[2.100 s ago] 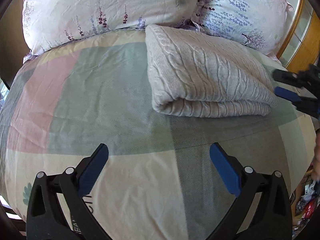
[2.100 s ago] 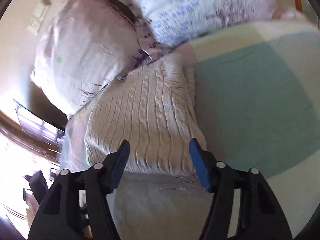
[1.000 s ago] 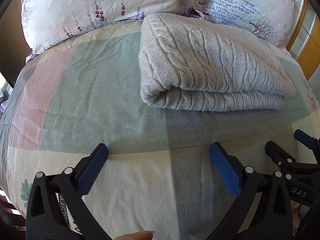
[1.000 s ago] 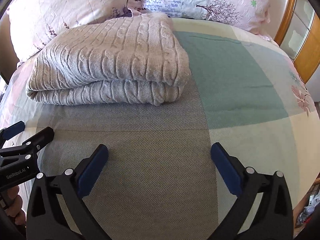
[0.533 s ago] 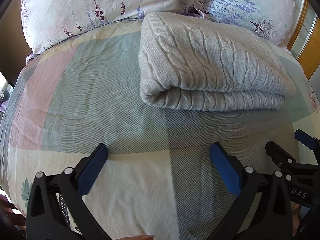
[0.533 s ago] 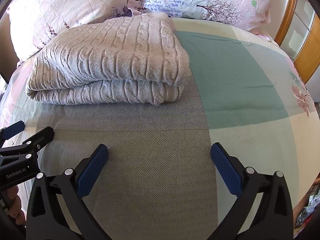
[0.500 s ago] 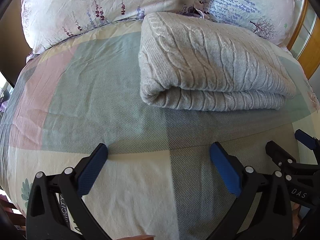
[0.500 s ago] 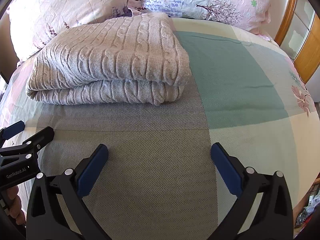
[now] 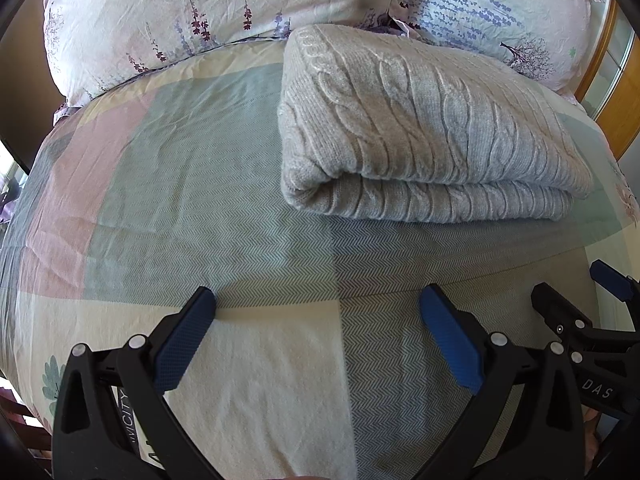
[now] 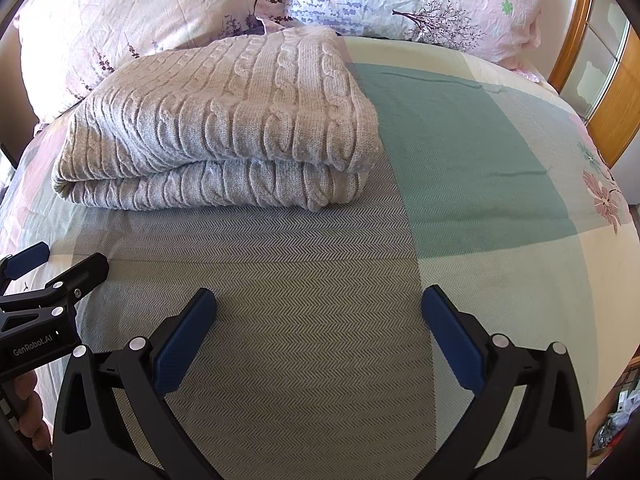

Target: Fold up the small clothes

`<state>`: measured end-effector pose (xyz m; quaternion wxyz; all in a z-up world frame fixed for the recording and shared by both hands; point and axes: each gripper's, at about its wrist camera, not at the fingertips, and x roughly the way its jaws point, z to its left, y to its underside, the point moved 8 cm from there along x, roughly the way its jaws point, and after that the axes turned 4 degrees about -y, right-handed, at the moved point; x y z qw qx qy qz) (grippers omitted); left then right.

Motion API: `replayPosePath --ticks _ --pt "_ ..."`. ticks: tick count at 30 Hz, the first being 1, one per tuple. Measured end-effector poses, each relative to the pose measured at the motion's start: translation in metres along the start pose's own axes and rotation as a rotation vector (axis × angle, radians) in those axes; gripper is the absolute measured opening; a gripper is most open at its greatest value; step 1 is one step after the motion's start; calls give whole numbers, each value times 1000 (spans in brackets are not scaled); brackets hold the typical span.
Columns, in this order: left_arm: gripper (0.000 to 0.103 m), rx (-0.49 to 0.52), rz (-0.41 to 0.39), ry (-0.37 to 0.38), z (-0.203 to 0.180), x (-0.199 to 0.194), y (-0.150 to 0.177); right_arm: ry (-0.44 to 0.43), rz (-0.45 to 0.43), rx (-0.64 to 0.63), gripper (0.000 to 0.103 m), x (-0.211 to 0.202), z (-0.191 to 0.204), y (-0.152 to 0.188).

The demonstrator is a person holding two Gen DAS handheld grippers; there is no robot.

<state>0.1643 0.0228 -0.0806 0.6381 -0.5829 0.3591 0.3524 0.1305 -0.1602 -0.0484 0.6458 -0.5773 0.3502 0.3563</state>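
A grey cable-knit sweater (image 9: pixel 420 128) lies folded in a thick rectangle on the bed, its folded edge facing me; it also shows in the right wrist view (image 10: pixel 224 128). My left gripper (image 9: pixel 320 320) is open and empty, hovering over the bedspread a short way in front of the sweater. My right gripper (image 10: pixel 320 320) is open and empty too, at the same distance from it. Each gripper shows at the edge of the other's view: the right one (image 9: pixel 576 300) and the left one (image 10: pixel 56 268).
The bed carries a checked bedspread (image 9: pixel 180 184) in pink, green, grey and cream. Two floral pillows (image 9: pixel 192 12) (image 10: pixel 420 0) lie behind the sweater. A wooden bed frame (image 10: pixel 612 92) stands at the right.
Two seconds ago my right gripper was close up at the sweater's end. It has since pulled back beside the left one. Over the last second nothing has moved.
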Motion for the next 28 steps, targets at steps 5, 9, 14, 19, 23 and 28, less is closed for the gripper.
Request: replayPosePath --ticks 5,9,14,19,23,28 --pt "101 0 1 0 0 0 0 0 -3 1 102 0 0 -1" --pt "101 2 11 1 0 0 0 1 -4 1 102 0 0 -1" --pt "101 4 24 3 0 1 0 1 -4 2 102 0 0 -1" --pt "101 3 29 2 1 1 -1 2 -5 3 102 0 0 -1" --pt "101 7 18 2 1 1 -1 3 -6 4 102 0 0 -1" --pt "101 8 14 3 1 0 -1 3 -5 5 102 0 1 -2"
